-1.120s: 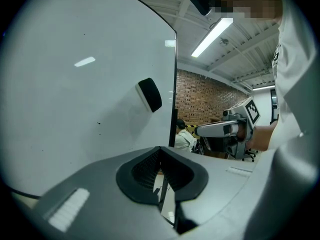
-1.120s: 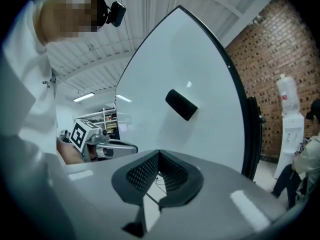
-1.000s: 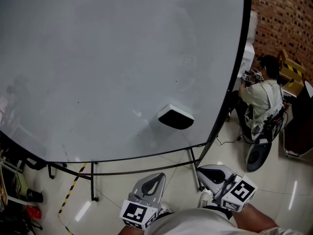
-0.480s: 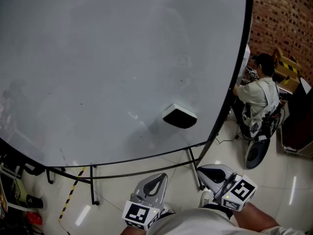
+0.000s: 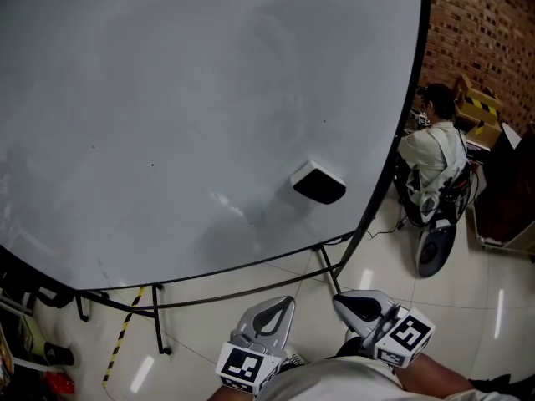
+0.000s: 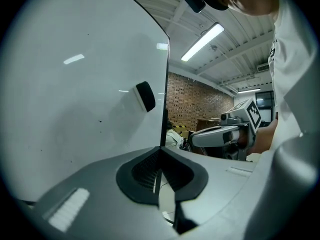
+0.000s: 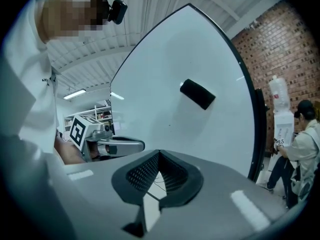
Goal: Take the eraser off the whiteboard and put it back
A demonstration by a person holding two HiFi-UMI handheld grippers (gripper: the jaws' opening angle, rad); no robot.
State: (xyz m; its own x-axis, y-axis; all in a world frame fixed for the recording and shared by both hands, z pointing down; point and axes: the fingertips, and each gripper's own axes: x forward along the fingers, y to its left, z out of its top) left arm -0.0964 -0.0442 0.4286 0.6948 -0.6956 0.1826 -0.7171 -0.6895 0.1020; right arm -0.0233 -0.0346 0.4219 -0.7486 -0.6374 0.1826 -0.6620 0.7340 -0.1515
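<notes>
The black eraser with a white back (image 5: 318, 182) clings to the lower right of the big whiteboard (image 5: 192, 98). It also shows in the left gripper view, eraser (image 6: 145, 96), and in the right gripper view, eraser (image 7: 197, 94). My left gripper (image 5: 284, 301) and right gripper (image 5: 338, 299) hang low in front of me, well short of the board and below the eraser. Both are shut with nothing between the jaws: left gripper (image 6: 160, 150), right gripper (image 7: 159, 153). Each one appears in the other's view, side by side.
The whiteboard stands on a black frame with legs (image 5: 159, 307). A person in a white shirt (image 5: 430, 153) sits to the right beside a brick wall (image 5: 485, 32). Yellow-black tape (image 5: 121, 337) runs across the tiled floor at lower left.
Both grippers have shifted a little across the floor, still shut. In the head view the eraser has drifted right and slightly up, and the seated person has drifted up.
</notes>
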